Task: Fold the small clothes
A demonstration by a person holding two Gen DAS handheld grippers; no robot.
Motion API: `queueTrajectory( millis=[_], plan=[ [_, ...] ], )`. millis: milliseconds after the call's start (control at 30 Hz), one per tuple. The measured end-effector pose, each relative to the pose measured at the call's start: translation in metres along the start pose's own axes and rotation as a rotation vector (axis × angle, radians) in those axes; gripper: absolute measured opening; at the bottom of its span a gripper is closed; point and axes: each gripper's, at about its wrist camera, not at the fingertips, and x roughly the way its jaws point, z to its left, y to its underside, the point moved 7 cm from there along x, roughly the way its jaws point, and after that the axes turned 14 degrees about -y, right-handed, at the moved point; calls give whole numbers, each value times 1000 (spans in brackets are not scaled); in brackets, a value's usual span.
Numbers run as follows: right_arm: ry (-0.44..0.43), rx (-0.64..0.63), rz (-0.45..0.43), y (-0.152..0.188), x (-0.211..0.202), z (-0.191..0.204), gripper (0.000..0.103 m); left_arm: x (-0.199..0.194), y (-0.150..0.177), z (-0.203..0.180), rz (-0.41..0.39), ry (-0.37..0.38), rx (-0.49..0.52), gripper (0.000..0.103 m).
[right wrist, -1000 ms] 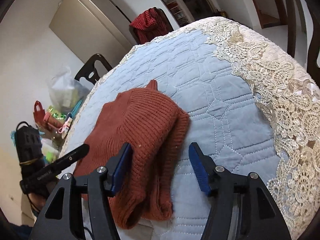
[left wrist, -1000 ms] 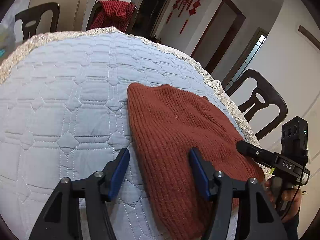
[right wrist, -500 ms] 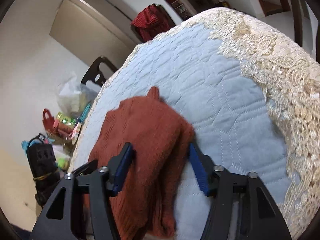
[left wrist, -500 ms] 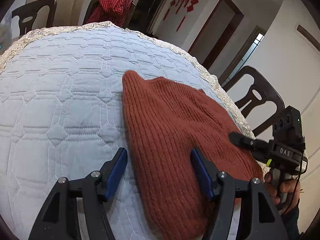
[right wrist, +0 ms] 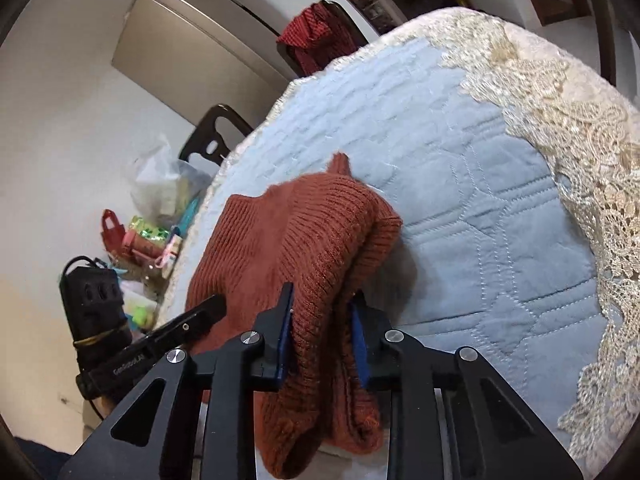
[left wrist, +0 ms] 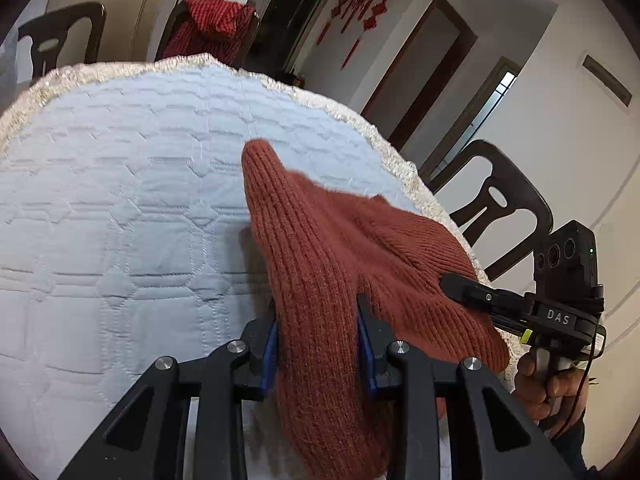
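Both grippers now pinch the near edge of the rust-red knit garment.

Your left gripper and your right gripper are closing, and each has a fold of the knit between its blue pads — a second ago both stood spread wide, with the cloth lying flat under them. The garment lies on the quilted blue tablecloth, near the lace border on your side of the table; its near part is now bunched and a little raised, while the far corner rests on the quilt. In my judgement the grasp is almost complete, so you can soon lift this edge and bring it over toward the far side for the fold.
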Motion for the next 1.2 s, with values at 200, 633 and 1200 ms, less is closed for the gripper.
queueTrajectory(
  millis=[200,633,1200],
  plan=[
    [-50,-59,25,0,24,33,25,-22,-9,34,-49,-25,-27,35],
    [-169,-126,141,-15,145,88,25,-44,-47,144,-118,-155,-106,35],
    [-66,-129,182,-19,182,64,34,-38,-37,204,-153,-268,-166,48]
  ],
)
